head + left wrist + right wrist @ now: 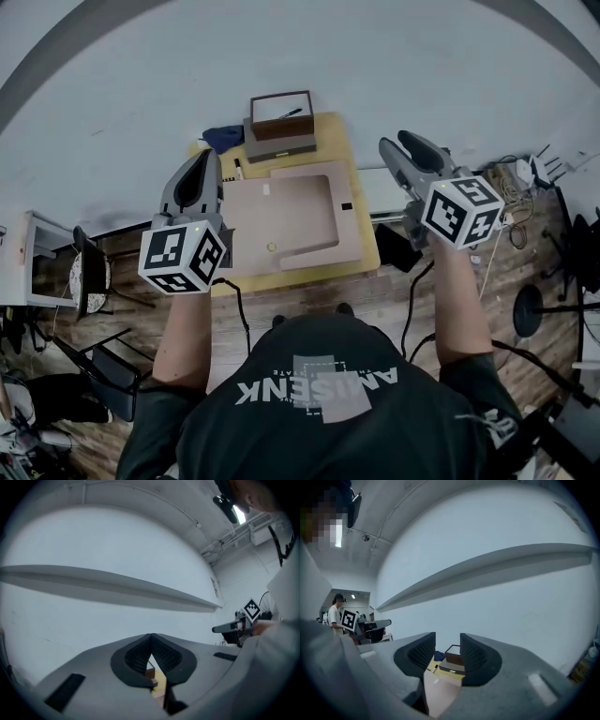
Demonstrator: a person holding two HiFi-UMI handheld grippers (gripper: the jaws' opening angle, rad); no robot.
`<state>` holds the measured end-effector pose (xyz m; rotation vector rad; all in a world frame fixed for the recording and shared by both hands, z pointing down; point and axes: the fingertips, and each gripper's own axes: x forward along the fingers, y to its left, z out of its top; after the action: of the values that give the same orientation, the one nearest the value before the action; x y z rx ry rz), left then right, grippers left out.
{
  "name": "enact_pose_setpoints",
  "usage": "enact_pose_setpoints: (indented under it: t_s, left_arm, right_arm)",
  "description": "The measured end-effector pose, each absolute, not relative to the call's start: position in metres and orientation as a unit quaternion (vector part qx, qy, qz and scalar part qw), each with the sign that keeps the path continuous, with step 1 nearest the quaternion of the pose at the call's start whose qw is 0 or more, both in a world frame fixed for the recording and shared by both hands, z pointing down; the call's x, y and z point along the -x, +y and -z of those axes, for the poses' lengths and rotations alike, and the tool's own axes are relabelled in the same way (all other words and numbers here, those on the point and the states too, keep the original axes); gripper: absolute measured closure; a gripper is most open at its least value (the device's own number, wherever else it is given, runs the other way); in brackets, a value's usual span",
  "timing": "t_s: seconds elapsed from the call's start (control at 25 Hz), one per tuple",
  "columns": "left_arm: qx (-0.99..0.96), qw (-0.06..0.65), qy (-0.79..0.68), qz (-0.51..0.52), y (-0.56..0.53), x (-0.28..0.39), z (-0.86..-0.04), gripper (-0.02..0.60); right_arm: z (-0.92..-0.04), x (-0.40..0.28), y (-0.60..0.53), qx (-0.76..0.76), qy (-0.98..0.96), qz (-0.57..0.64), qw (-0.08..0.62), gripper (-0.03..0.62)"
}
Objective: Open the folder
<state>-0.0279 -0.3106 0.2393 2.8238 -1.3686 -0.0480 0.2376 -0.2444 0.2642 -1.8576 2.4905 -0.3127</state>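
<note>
A tan folder [272, 220] lies flat on a small yellow table [361, 258] far below both grippers. My left gripper [204, 156] is held up in the air over the table's left side. Its jaws are shut, the ribbed pads [140, 656] meeting at the tips with nothing between them. My right gripper [398, 142] is raised over the table's right edge. It stands open with a clear gap between its pads [423, 651], which hold nothing. Through that gap I see the folder [440, 691] down below. Neither gripper touches the folder.
At the table's back stands an open brown box [281, 114] on a grey box [279, 145], with a blue cloth [223, 137] and a pen [237, 169] beside them. A white wall rises ahead. Cables [525, 178], a round stand base [534, 305] and dark chairs [94, 281] crowd the wooden floor.
</note>
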Motion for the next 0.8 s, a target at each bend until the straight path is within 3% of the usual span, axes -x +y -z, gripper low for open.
enact_pose_setpoints:
  t_s: [0.2,0.36,0.8]
  left_arm:
    - [-0.904,0.035,-0.425,0.006,-0.307,0.028,-0.243,0.580]
    - [-0.903,0.031,-0.428,-0.019,-0.312,0.029,-0.251,0.580]
    - [-0.894,0.020,-0.447,-0.023,-0.313,0.024,-0.257,0.580]
  right_arm:
    - [-0.263,-0.234,-0.243,0.608,0.790,0.080,-0.016,0.536]
    - [-0.266,-0.235,-0.243,0.614,0.785,0.081,-0.011,0.580]
    - [-0.268,-0.232,-0.245,0.624,0.778,0.061,-0.038,0.588]
